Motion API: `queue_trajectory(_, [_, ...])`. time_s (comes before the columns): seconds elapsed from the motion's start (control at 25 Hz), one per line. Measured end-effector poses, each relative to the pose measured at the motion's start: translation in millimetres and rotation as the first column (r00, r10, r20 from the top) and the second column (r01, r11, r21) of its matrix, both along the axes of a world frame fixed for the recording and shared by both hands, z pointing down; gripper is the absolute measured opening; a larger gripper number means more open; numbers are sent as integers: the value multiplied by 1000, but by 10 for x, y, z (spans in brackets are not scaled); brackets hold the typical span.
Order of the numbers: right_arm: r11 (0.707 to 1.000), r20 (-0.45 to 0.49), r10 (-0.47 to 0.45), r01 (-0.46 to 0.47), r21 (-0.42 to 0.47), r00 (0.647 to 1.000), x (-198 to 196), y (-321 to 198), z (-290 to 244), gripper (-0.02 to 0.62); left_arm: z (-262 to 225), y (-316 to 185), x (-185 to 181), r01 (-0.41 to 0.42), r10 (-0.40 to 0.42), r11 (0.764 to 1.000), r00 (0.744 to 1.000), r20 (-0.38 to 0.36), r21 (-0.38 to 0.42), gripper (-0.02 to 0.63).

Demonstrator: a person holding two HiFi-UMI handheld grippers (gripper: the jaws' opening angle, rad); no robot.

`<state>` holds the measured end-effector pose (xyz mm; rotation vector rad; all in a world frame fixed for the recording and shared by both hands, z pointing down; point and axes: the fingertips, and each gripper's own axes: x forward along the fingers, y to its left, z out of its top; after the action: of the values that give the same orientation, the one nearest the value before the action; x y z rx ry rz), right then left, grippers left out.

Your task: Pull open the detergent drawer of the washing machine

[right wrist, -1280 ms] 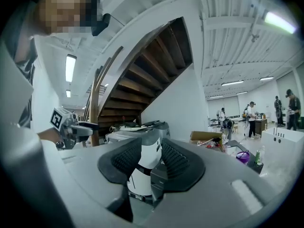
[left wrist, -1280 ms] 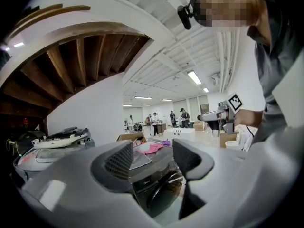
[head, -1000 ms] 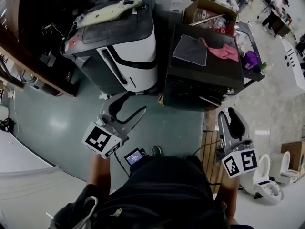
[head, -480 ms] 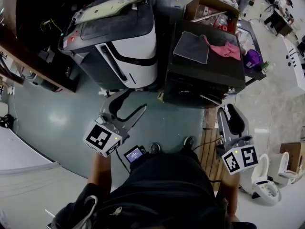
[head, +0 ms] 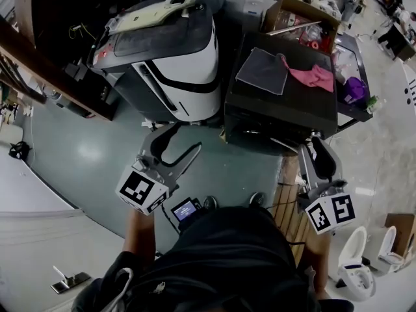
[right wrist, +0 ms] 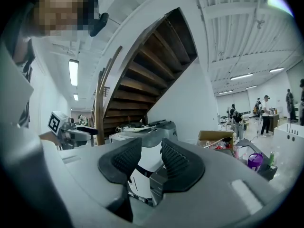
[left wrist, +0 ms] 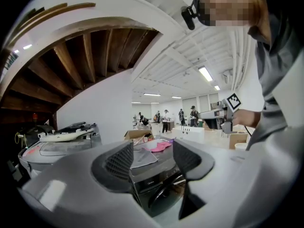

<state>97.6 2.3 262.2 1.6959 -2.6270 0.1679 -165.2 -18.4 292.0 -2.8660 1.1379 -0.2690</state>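
The black washing machine (head: 305, 112) stands ahead of me with a grey cloth (head: 262, 70) and a pink cloth (head: 312, 77) on its top. Its dark front (left wrist: 154, 179) shows between the left jaws in the left gripper view, but I cannot pick out the detergent drawer. My left gripper (head: 185, 138) (left wrist: 153, 158) hangs over the green floor, short of the washer's front left corner; it is open and empty. My right gripper (head: 312, 149) (right wrist: 152, 158) is close to the washer's front right corner, with its pads a little apart and nothing between them.
A white and grey machine (head: 182, 70) stands left of the washer, under a wooden staircase (head: 39, 51). An open cardboard box (head: 299, 21) sits behind the washer. Wooden boards (head: 292, 213) lie on the floor by my right side, and a white toilet (head: 354, 272) stands further right.
Both grippers have come closer to the black washing machine. The right one has moved up to its front right corner. Neither gripper's jaws have changed.
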Motion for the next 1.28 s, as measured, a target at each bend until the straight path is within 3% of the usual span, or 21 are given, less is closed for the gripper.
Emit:
queue_trajectory(0.76, [986,61,-169,168,16,984,1028,-481,59,133,99,-47,1056,161,-160,987,986,51,-21,288])
queue_trajectory(1.28, [986,109,-167,168,0,980,1515,-572,171,133,111,-138,1512,164,-161,986,982,96,-31,288])
